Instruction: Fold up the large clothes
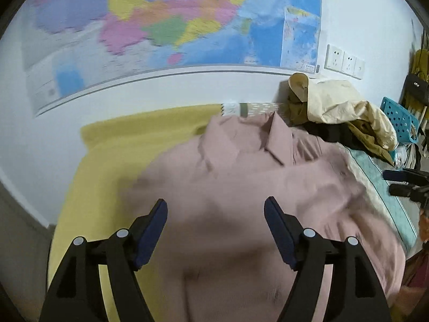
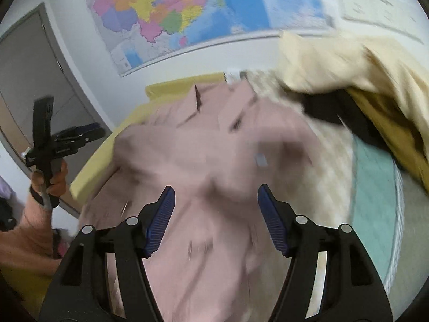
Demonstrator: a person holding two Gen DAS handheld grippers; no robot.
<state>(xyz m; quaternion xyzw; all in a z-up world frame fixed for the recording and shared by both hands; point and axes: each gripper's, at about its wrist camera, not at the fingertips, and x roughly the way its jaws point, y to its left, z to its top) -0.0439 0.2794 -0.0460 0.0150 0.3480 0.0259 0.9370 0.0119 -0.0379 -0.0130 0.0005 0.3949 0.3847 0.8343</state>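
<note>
Both views are evenly and softly lit – no glare and no hard shadows, only faint shade under the folds of the pink shirt (image 1: 241,187). Motion blur smears the shirt and the wall map (image 1: 171,21), worst in the right view. Fisheye bending curves straight edges – the corners go black.

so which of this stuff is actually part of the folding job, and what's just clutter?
In the job:
- pink shirt, spread on the yellow cover
- left gripper, open above the shirt, holding nothing
- right gripper, open, holding nothing

Lying about:
- cream garment heaped on darker clothes
- teal basket
- wall map
- wall sockets
</note>
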